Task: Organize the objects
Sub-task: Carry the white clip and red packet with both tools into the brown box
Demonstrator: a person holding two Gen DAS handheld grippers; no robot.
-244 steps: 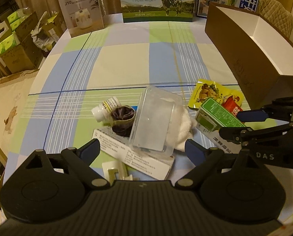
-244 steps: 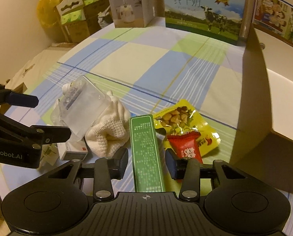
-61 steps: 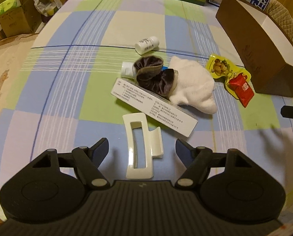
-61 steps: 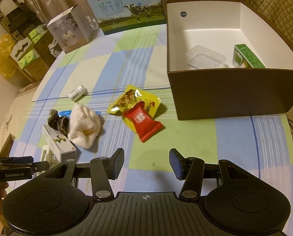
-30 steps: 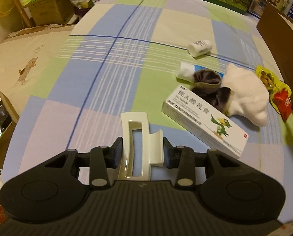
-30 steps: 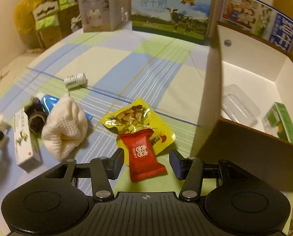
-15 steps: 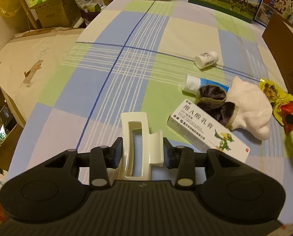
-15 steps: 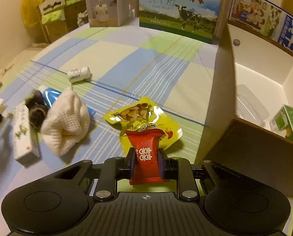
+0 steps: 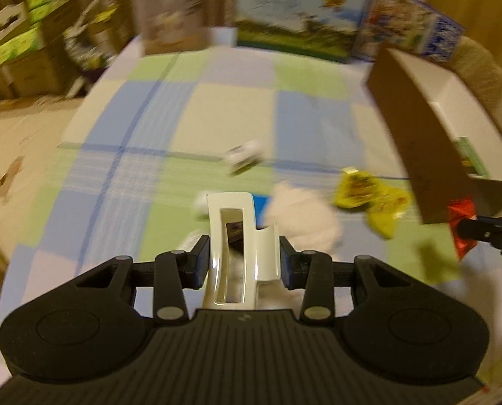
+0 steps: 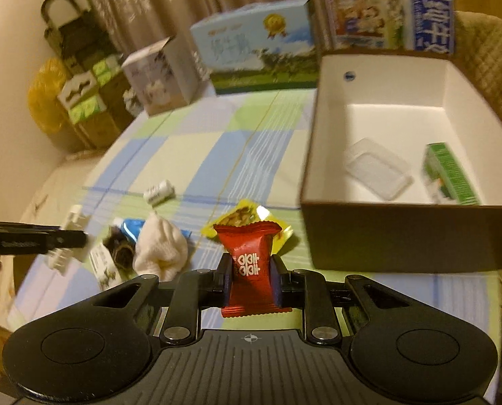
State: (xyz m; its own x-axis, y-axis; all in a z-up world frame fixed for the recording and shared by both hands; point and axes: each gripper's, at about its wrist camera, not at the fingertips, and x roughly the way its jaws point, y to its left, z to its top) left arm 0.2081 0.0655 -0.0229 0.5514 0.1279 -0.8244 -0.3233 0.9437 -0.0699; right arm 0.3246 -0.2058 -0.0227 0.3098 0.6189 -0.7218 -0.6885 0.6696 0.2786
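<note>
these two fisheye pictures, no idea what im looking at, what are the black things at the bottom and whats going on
There is no robot here: a person carries a hand-held gripper in each hand, and each has a camera looking forward along its two fingers. The black shapes at the bottom are those tools.

In the left camera's picture, the left hand-held gripper is closed on a white hair claw clip. In the right camera's picture, the right hand-held gripper is closed on a red candy packet.

On the checked tablecloth lie a yellow snack bag, a white knitted cloth and a small white bottle. The brown cardboard box already holds a clear plastic tray and a green carton.
</note>
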